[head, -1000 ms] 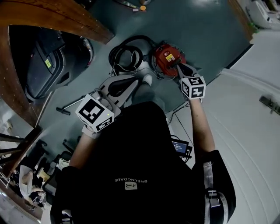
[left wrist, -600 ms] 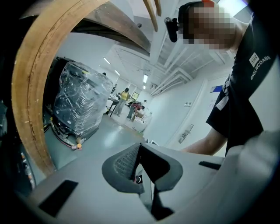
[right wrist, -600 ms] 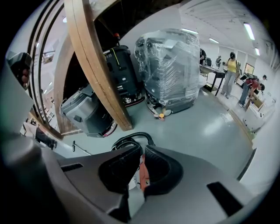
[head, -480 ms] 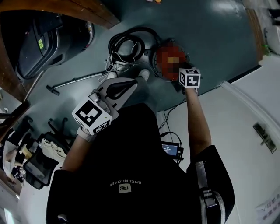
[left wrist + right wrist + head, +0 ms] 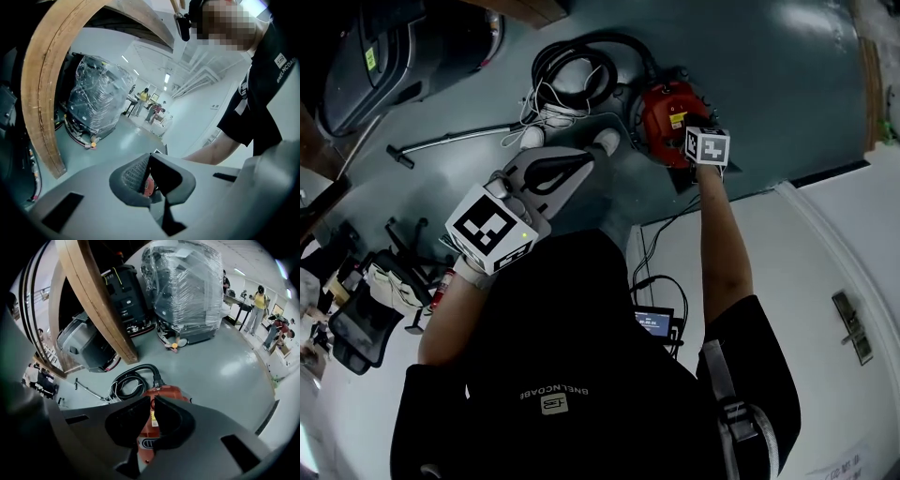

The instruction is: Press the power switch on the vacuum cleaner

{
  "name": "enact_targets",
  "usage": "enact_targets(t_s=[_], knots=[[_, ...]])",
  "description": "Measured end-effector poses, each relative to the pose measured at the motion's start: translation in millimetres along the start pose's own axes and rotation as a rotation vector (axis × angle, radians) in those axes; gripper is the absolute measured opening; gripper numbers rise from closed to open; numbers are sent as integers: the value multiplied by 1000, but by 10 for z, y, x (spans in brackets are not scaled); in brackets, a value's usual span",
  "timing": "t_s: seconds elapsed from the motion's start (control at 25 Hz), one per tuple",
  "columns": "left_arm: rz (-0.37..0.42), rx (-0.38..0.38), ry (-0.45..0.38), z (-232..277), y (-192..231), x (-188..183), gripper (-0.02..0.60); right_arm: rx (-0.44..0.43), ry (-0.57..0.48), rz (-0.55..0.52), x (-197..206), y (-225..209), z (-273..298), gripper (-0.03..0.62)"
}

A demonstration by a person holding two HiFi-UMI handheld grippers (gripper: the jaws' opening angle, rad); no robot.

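head view looks steeply down past a black shirt [image 5: 572, 375], with a small lit screen [image 5: 654, 322] and its cables just beside the shirt's edge. the left gripper [image 5: 150, 161] sits close to the chest, its marker cube [image 5: 492, 230] facing the camera. its two jaws are closed tip to tip with nothing between them (only a sliver of red shows through the little gap under the tips). the right gripper [image 5: 153, 401] is out at arm's length, jaws drawn together and empty, pointing down at the red vacuum cleaner [image 5: 659, 111], which sits on the grey-green floor [image 5: 769, 75]. in the right gripper view the closed tips lie over the top of the red body, near a yellow label [image 5: 153, 418]. whether they touch it cannot be told.

a black hose [image 5: 572, 70] leaves the far side of the vacuum cleaner and lies coiled just beside it, and a metal wand [image 5: 455, 141] lies on the floor next to the coil. farther off stand a curved wooden beam [image 5: 96, 305] and a machine wrapped in clear plastic [image 5: 187, 287]. well beyond that are several people [image 5: 259, 303] near a table.
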State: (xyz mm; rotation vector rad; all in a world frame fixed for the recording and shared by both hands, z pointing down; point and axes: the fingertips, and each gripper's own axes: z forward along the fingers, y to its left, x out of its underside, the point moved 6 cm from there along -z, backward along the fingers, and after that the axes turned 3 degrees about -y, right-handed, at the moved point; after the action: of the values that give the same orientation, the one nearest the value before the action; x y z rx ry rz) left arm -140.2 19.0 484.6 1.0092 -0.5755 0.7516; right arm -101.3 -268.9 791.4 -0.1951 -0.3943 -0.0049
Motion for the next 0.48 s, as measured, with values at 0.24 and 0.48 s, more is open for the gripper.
enact_targets(t_s=[0.24,0.48], knots=[[-54,-29,-7,212,317,207,15,33,65,-4,75,-154,476,35],[-127,-50,-9,287,482,461,15,50,136,-55,177,-260,847,35]])
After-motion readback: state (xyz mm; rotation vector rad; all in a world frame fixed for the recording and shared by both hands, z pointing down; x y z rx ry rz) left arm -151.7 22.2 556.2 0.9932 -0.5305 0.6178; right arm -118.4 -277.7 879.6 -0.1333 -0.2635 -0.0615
